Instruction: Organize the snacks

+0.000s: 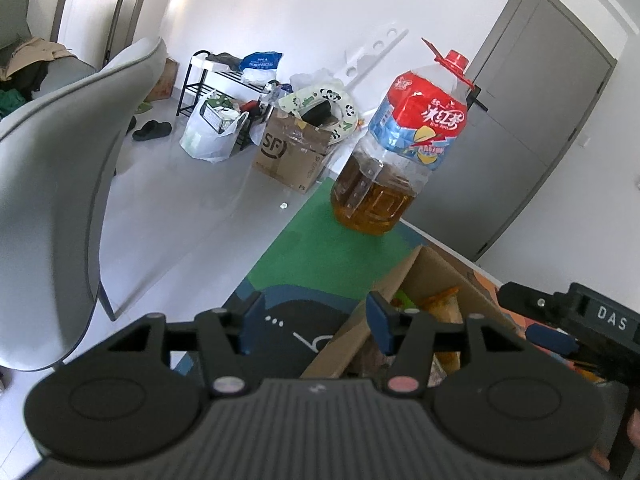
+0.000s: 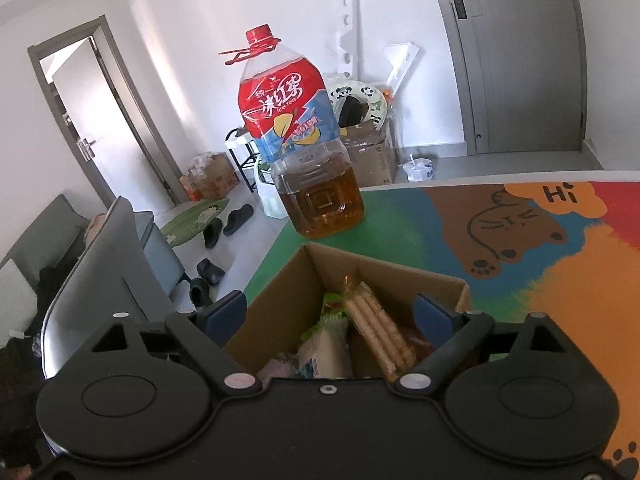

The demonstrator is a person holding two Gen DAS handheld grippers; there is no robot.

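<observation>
An open cardboard box (image 2: 276, 300) stands on the colourful table mat and holds several snack packs, among them a wafer pack (image 2: 376, 324) and a green-edged pack (image 2: 324, 340). My right gripper (image 2: 330, 312) is open and empty, above the box with its fingers spread across the opening. My left gripper (image 1: 316, 320) is open and empty, over the box's left wall (image 1: 352, 336). The snacks (image 1: 440, 304) show inside the box in the left wrist view. The right gripper's body (image 1: 580, 320) shows at the right of that view.
A large ice tea bottle (image 2: 304, 152) stands on the green part of the mat (image 2: 560, 280) behind the box, also in the left wrist view (image 1: 400, 152). A grey chair (image 1: 60, 200) stands left of the table. Boxes, bags and slippers lie on the floor beyond.
</observation>
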